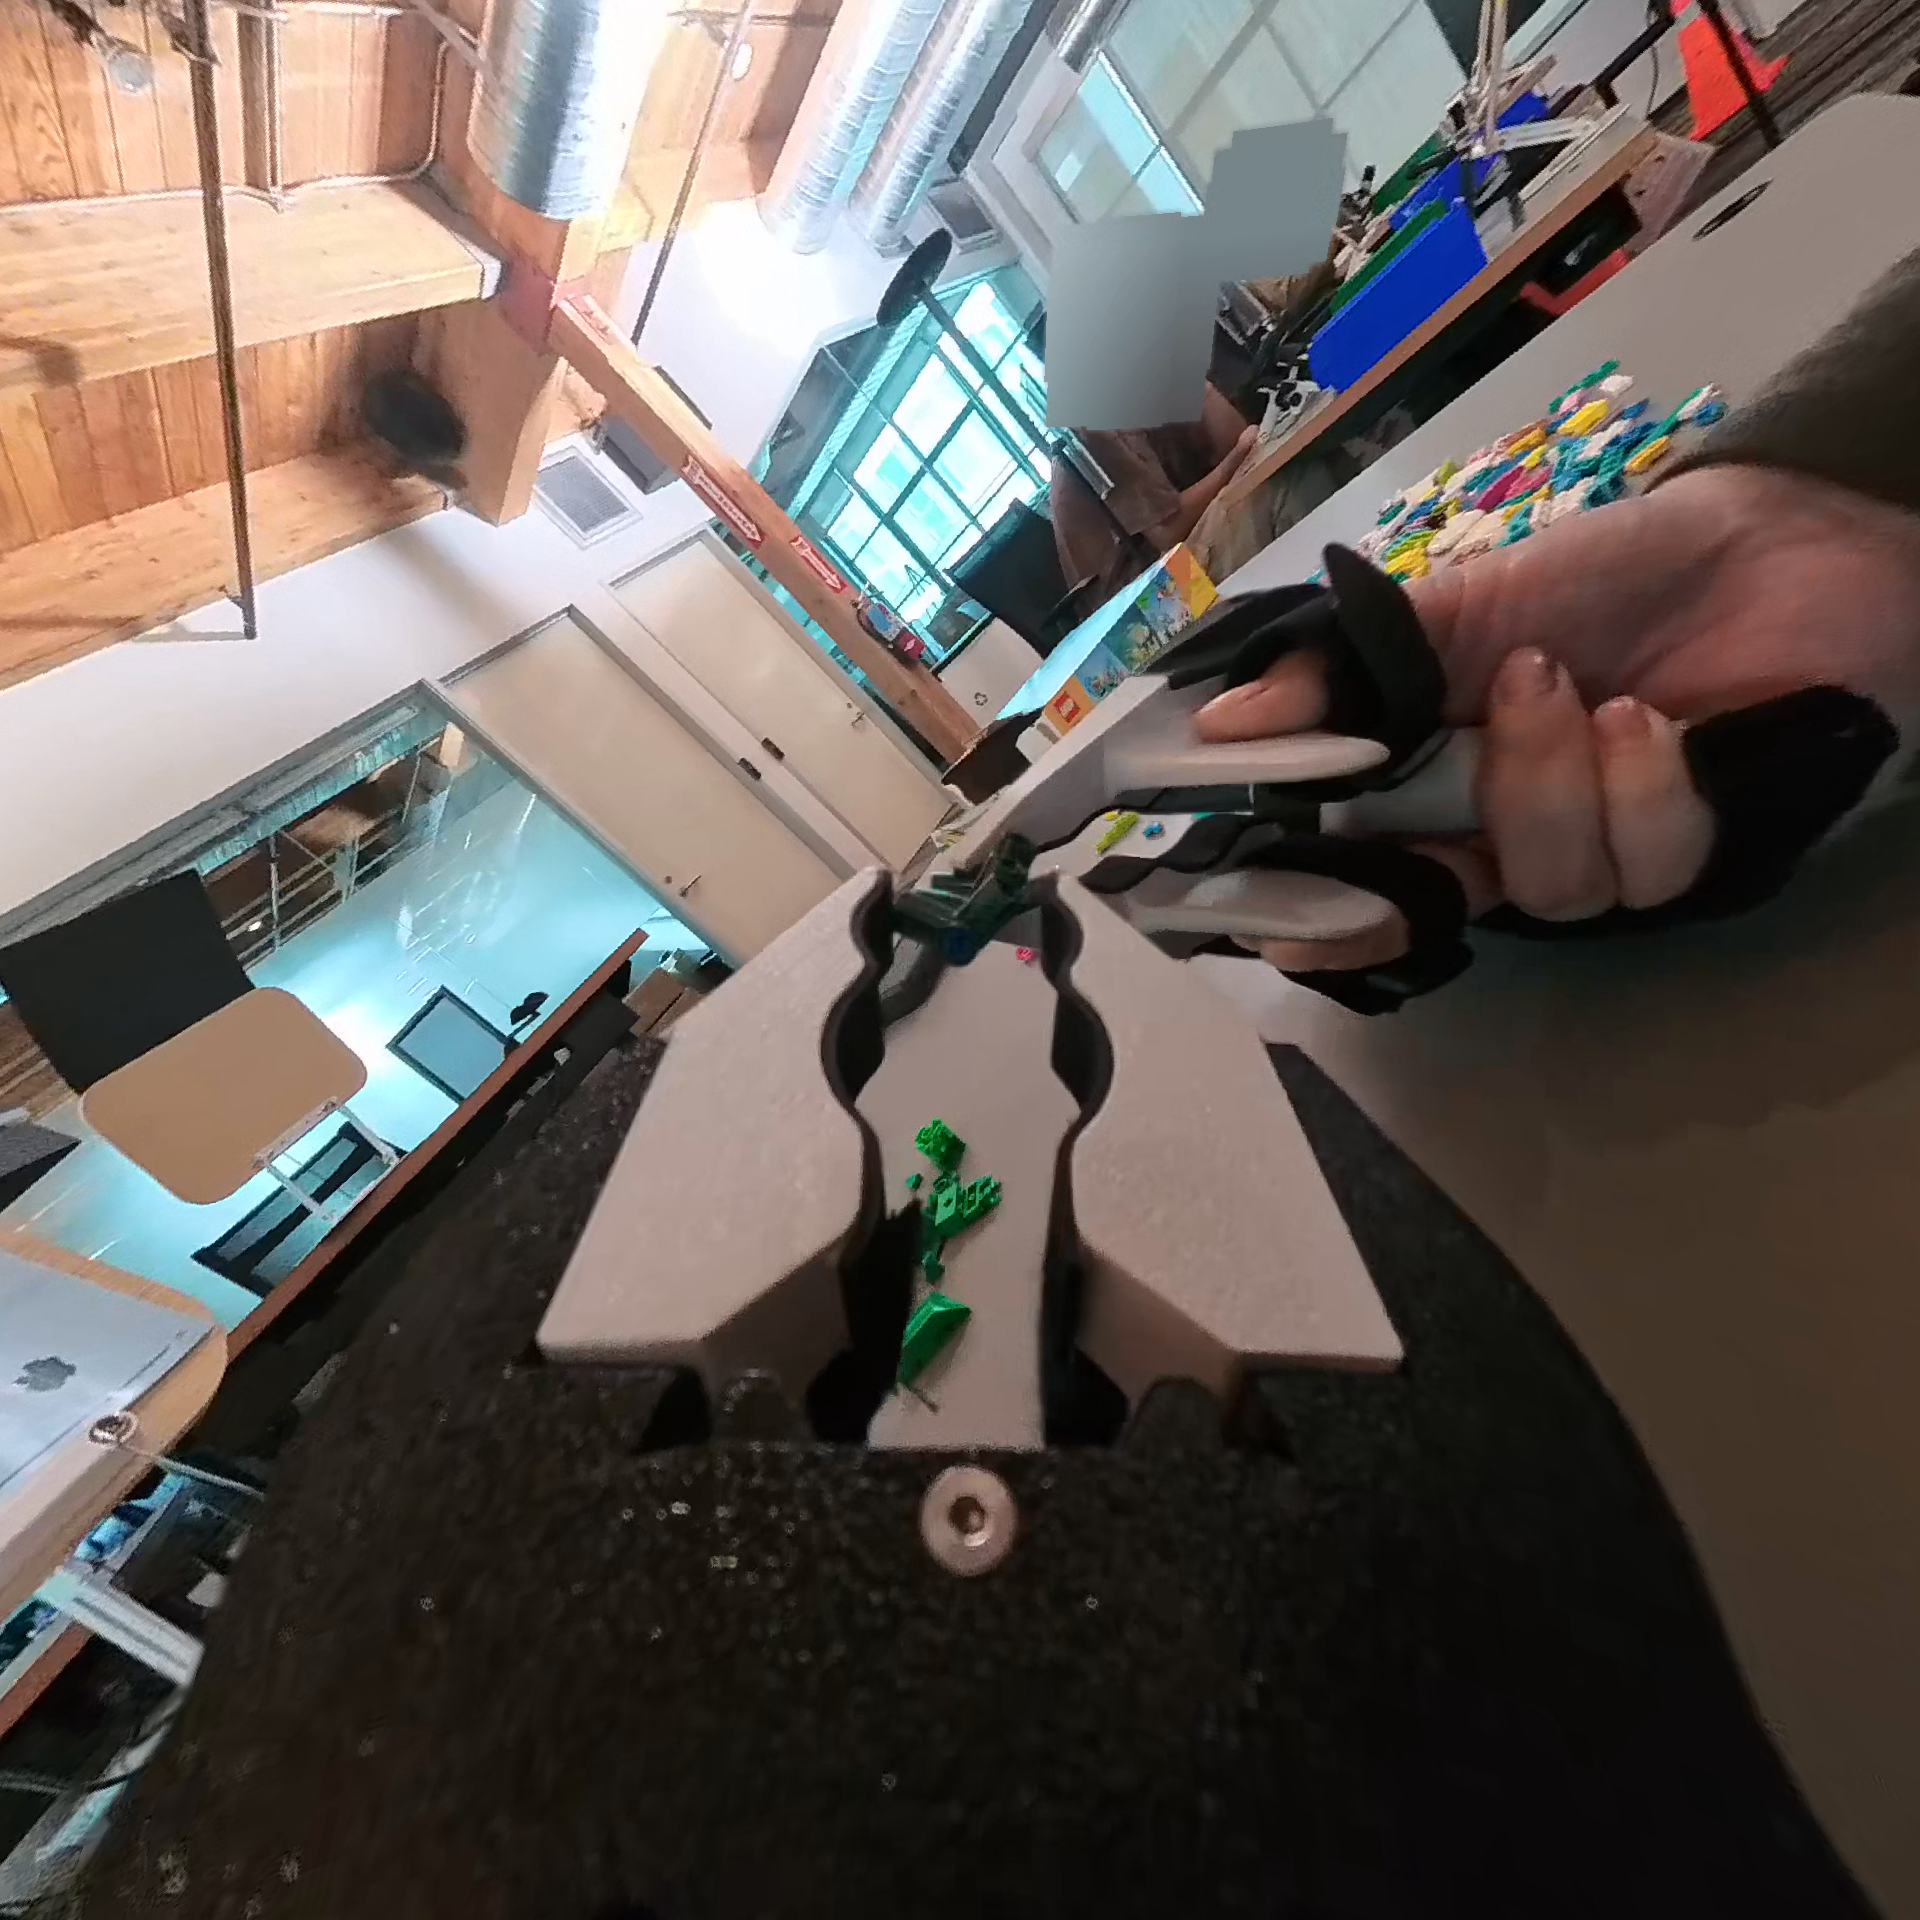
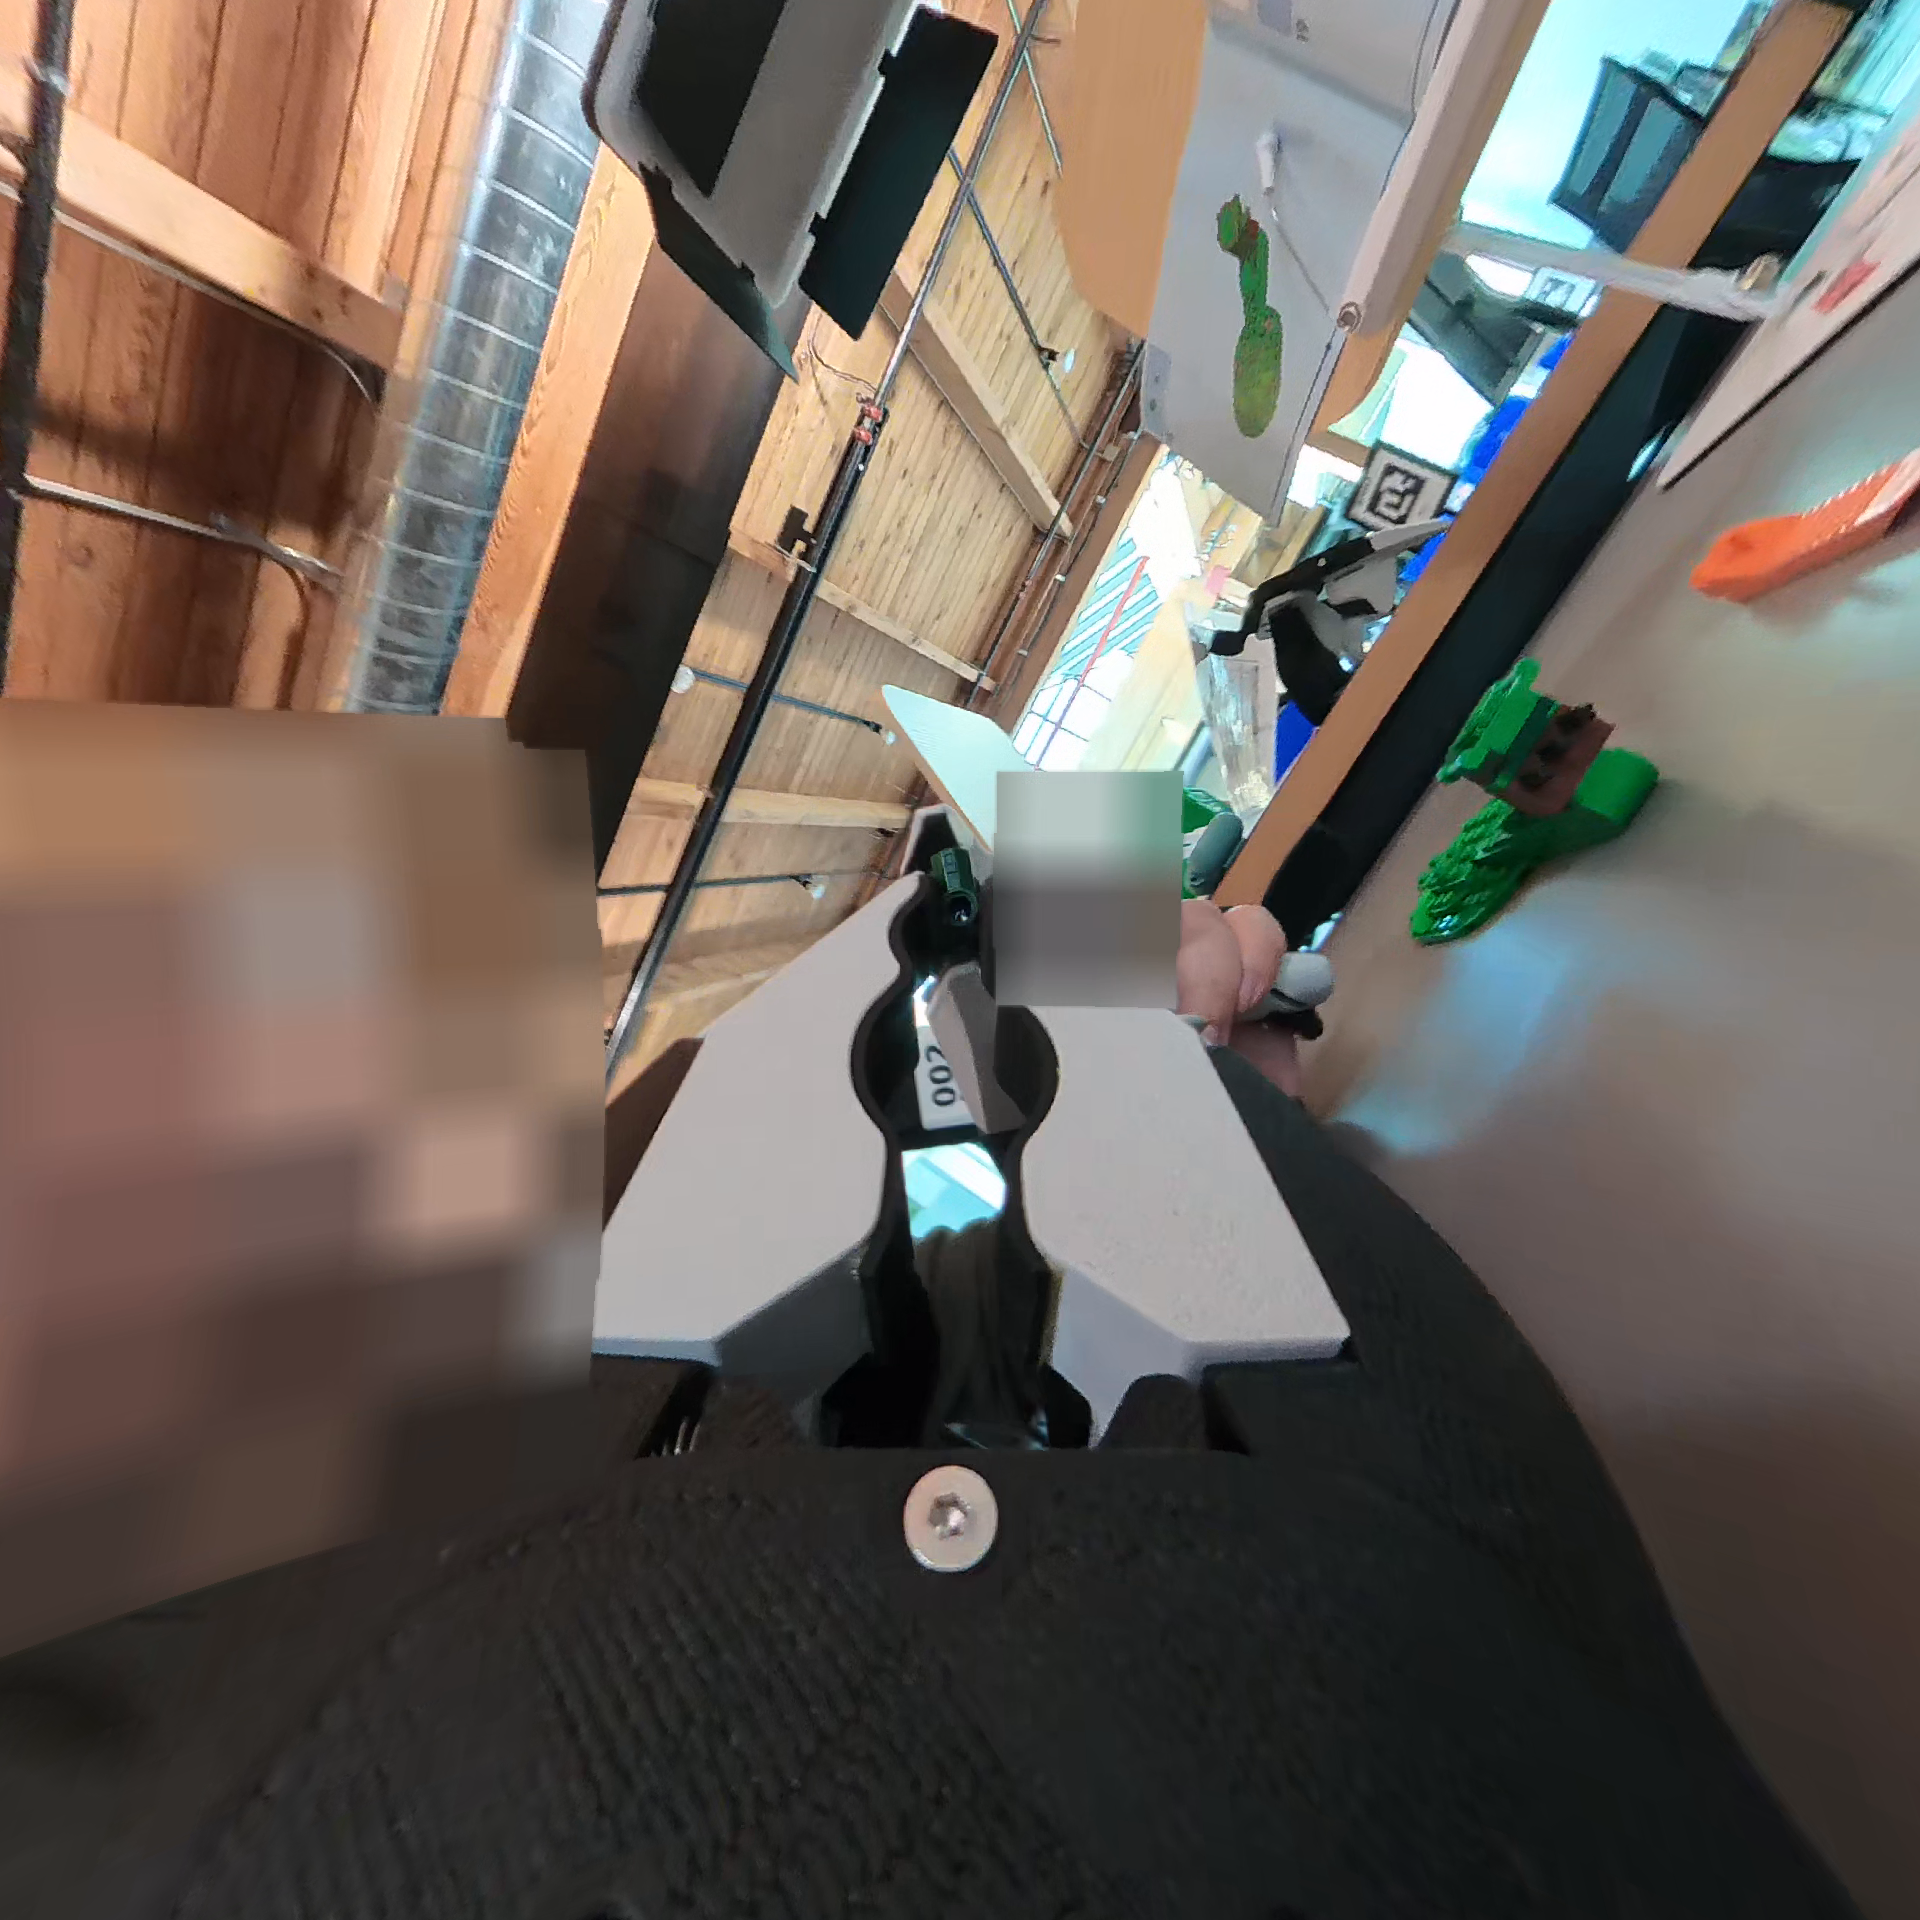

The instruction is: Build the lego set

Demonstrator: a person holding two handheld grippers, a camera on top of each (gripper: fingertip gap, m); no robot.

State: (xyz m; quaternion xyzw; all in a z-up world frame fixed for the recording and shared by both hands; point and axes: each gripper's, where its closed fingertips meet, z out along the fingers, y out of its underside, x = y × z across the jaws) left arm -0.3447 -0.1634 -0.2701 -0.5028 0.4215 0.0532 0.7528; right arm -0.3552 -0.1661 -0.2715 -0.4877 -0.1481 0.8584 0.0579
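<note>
- Jaws of the left gripper [image 1: 968, 902] are nearly closed, tips pinching a small dark green lego sub-assembly [image 1: 977, 896] held up off the grey table [image 1: 1558, 1195].
- Loose bright green lego pieces [image 1: 948, 1221] lie on the table below, visible through the gap between the left fingers.
- Sub-assembly sits at the very tips, long axis roughly across the left jaws. A small blue bit shows on its underside.
- Right gripper [image 2: 961, 891] comes in from the right, gripped by a bare hand [image 1: 1621, 727], and points almost head-on at the left tips.
- Right jaws are narrow and their tips meet the same dark green part [image 2: 954, 871]. One tip is behind a blur patch, so I cannot tell whether they clamp it.
- Judgement: this is a mating or hand-over step and both tips are on the part. Alignment along the shared axis is what matters.
- Far right: mixed-colour lego pile [image 1: 1538, 457], and in the right wrist view a part-built green lego model [image 2: 1507, 821] with an orange separator tool [image 2: 1787, 540].
</note>
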